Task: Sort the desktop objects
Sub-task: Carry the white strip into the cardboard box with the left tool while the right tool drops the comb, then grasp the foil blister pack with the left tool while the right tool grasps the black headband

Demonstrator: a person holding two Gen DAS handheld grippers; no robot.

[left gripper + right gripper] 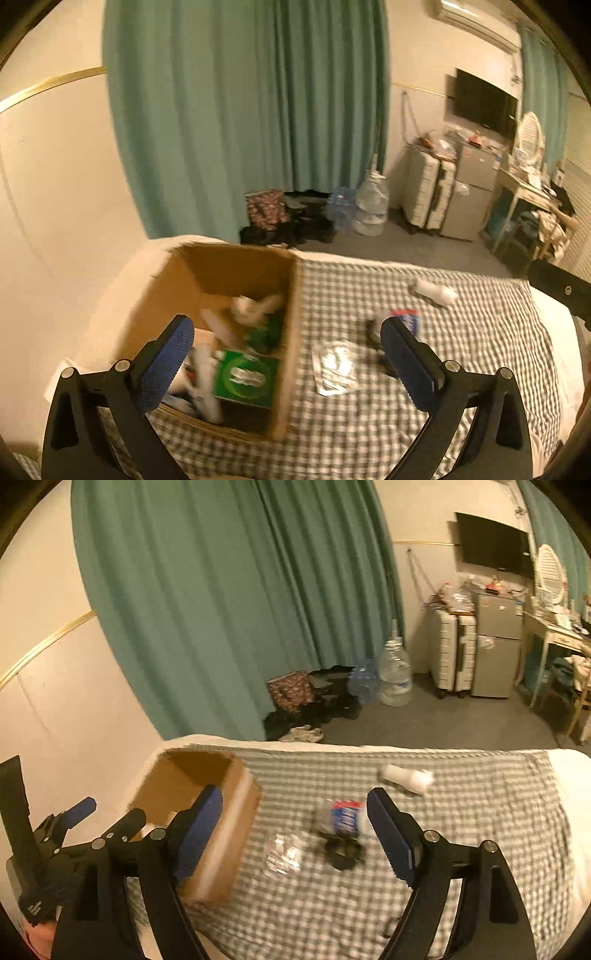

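An open cardboard box (229, 280) stands on the left of the checked cloth (461, 350) and holds a green packet (245, 376) and several pale items. My left gripper (287, 325) hangs open above the box's right wall, nothing between its fingers. On the cloth to the right lie a clear plastic packet (334, 367), a black object (375, 332), a blue-labelled container (406, 317) and a white tube (436, 291). My right gripper (294, 794) is open and empty above the clear packet (282, 853), black object (341, 849) and blue-labelled container (345, 818). The box (221, 830) sits at its left finger.
The cloth covers a bed that ends at a pale wall on the left. Beyond its far edge are a green curtain (221, 609), water jugs (395, 675), bags on the floor, a suitcase (452, 653), a small fridge (496, 646) and a cluttered desk.
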